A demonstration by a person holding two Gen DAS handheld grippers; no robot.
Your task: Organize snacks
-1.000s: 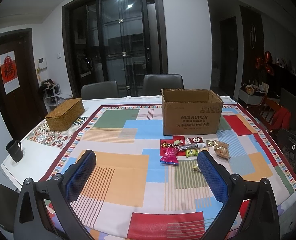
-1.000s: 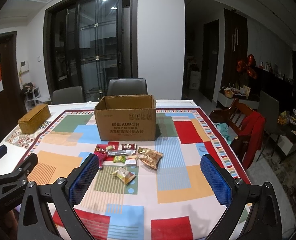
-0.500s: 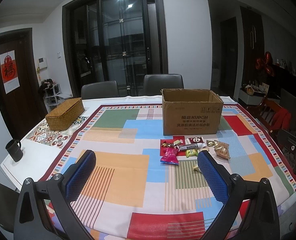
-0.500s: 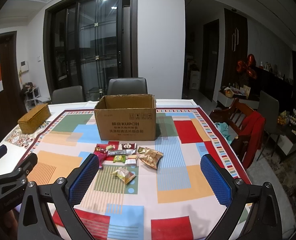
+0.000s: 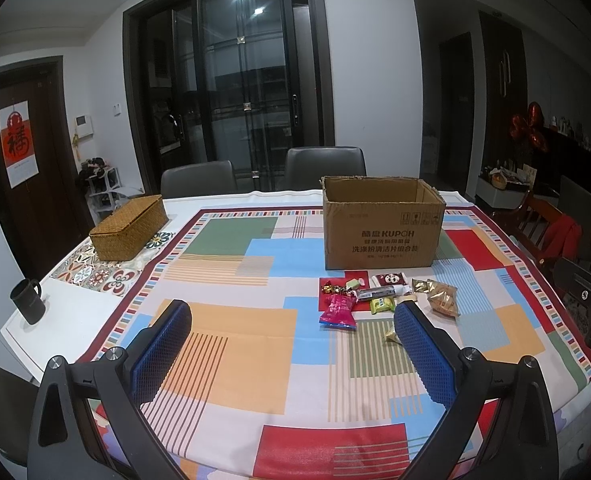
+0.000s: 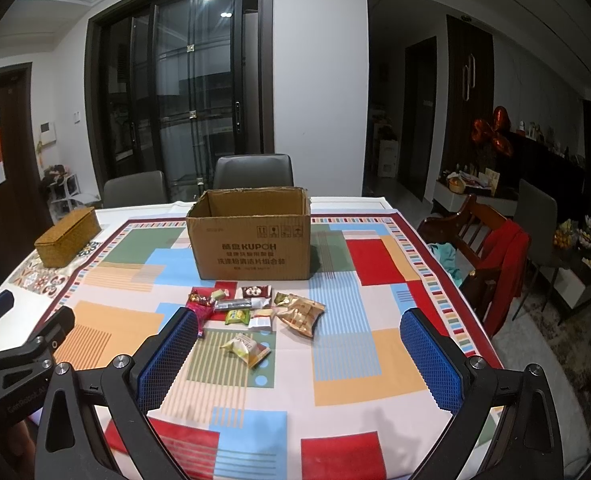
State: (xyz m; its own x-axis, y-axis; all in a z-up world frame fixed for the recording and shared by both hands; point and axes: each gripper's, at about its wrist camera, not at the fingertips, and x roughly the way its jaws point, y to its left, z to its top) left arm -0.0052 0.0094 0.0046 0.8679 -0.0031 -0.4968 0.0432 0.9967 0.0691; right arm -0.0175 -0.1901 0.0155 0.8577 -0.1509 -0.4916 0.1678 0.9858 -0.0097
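Both claws are wide open and hold nothing. The left claw (image 5: 291, 320) hangs above the near part of the table (image 5: 255, 360). The right claw (image 6: 297, 326) hangs above it too, a bit to the right.

The snacks lie in a little bunch on the cloth, just in front of the big box (image 6: 251, 236). The box is open on top and looks empty from here. The job has not started yet, I think.

A good first pick is the yellow packet (image 6: 246, 349). It lies apart from the others, nearest the right claw. The right claw should come down with one finger on each side of it, pinch softly, lift it well above the box wall, and let go inside.

The pink bag (image 5: 337, 311) sits closer to the left claw, so that claw can take it.

The bags are thin and crinkly. A claw that comes in too low may push them away. The brown bag (image 6: 301, 314) touches its neighbours, so grab it by its free edge.
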